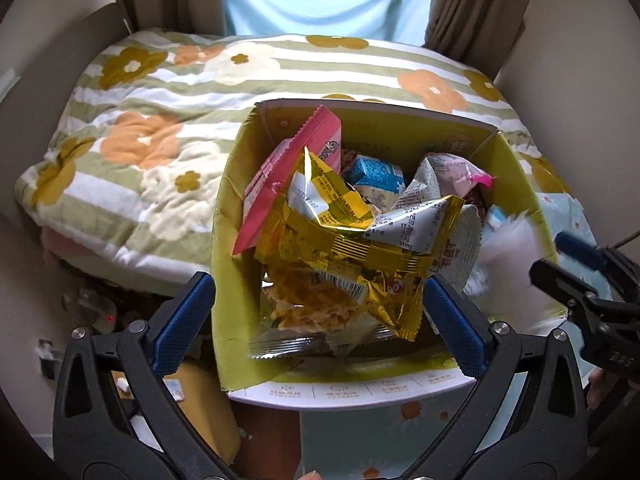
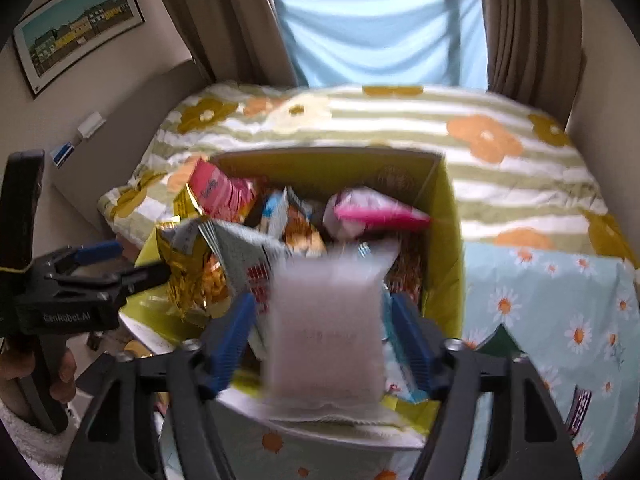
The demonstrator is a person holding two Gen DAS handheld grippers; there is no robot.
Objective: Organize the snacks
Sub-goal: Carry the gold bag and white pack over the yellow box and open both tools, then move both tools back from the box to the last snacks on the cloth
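A yellow-green cardboard box [image 1: 228, 216] stands open and holds several snack packets. A crumpled gold packet [image 1: 352, 264] lies on top, with a pink packet [image 1: 292, 168] behind it. My left gripper [image 1: 318, 316] is open, its blue pads on either side of the gold packet, not closed on it. In the right wrist view the box [image 2: 448, 240] is ahead. My right gripper [image 2: 320, 340] is open, with a blurred white packet [image 2: 324, 328] between its fingers, over the box's near edge. The white packet [image 1: 508, 256] also shows in the left wrist view.
The box stands by a bed with a striped floral quilt [image 1: 160, 128]. A light blue daisy-print cloth [image 2: 552, 320] lies right of the box. Brown curtains [image 2: 528, 20] and a blue sheet [image 2: 380, 28] hang behind. A framed picture [image 2: 76, 28] hangs on the left wall.
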